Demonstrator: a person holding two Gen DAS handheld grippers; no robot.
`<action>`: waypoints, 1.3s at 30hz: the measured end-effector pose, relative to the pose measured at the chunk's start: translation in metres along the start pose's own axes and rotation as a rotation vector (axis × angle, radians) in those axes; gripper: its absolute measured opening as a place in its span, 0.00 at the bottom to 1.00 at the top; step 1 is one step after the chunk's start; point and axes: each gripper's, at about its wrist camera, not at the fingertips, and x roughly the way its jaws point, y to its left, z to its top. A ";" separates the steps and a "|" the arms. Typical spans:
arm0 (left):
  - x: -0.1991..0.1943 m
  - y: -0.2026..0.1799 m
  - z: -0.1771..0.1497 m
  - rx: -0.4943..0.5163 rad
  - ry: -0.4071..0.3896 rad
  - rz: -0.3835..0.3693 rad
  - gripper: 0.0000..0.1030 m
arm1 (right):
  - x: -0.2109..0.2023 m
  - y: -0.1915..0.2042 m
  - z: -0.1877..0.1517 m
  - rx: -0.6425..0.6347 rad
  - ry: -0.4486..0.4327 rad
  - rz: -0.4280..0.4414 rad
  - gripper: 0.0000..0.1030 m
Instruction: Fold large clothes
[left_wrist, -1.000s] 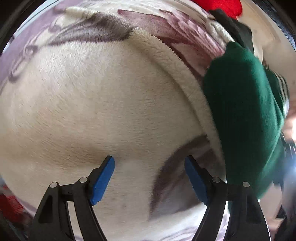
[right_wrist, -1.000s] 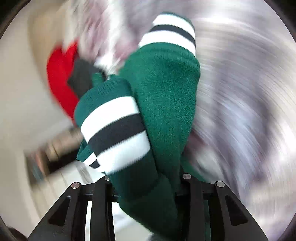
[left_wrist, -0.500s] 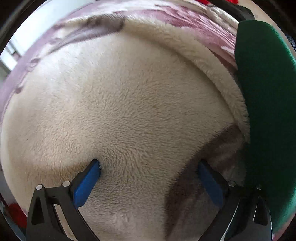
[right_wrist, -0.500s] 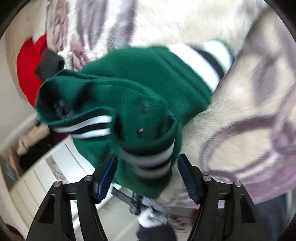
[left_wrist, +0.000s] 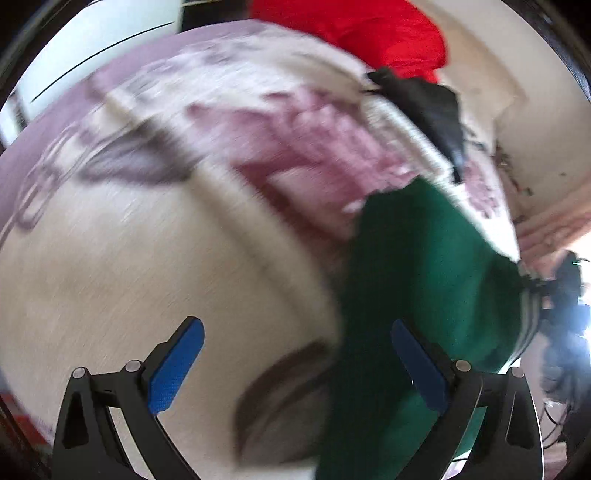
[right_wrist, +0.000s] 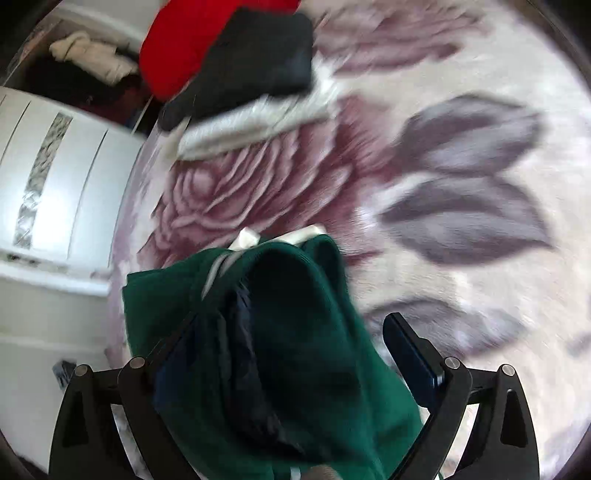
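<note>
Green sweater (right_wrist: 280, 350) w/ striped trim bunches between right gripper (right_wrist: 288, 373), jaws just opened wide, released. Left gripper (left_wrist: 295, 362) also wide, empty, sweater lower right over floral blanket (left_wrist: 110, 266). Step: regrasp; next needs finding an edge.

Floral blanket (right_wrist: 461, 155) underneath; white cabinet (right_wrist: 55, 177) beside it.

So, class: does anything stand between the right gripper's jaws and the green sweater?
Nothing visible does. The green sweater already lies bunched between the open jaws of the right gripper, which have just been opening, on the floral blanket. The pads do not visibly press it.
</note>
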 end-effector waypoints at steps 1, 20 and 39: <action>0.007 -0.009 0.008 0.003 -0.008 -0.020 1.00 | 0.006 -0.003 -0.002 0.007 0.052 0.016 0.91; 0.101 -0.074 0.102 0.098 0.142 -0.236 0.42 | -0.032 -0.055 -0.014 0.411 0.021 0.012 0.69; 0.124 -0.118 0.093 0.215 0.233 -0.123 0.27 | -0.027 -0.090 -0.057 0.369 0.122 0.005 0.40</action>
